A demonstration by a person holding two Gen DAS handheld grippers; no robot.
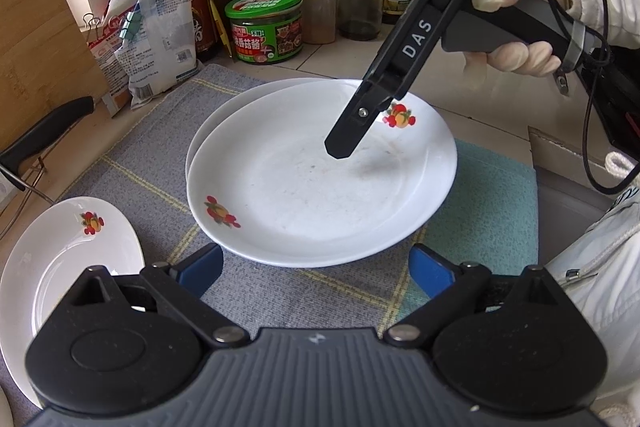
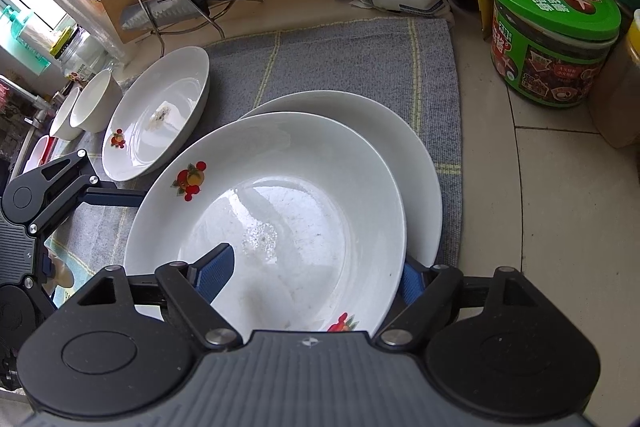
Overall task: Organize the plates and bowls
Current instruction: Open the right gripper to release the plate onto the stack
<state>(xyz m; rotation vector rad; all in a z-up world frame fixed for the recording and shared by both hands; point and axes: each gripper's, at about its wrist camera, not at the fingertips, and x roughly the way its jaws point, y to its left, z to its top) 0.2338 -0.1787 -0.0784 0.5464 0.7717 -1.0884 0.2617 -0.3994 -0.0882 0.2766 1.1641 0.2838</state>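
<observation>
Black tool (image 1: 340, 151), blue pads (image 2: 214, 277)

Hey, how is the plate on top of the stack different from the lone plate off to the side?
The top plate rests on another plate; the side plate sits alone on the grey mat. The top plate shows two fruit prints, the side plate one. The right tool straddles only the top plate's rim. Both are white and shallow.

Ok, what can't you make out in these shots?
- Lower plate: both views, mostly under top plate.
- Side plate: left wrist view, cut by the edge and left gripper.
- Bowls: right wrist view, small, contents unclear.
- Right gripper: left wrist view, far finger hidden behind near one.
</observation>
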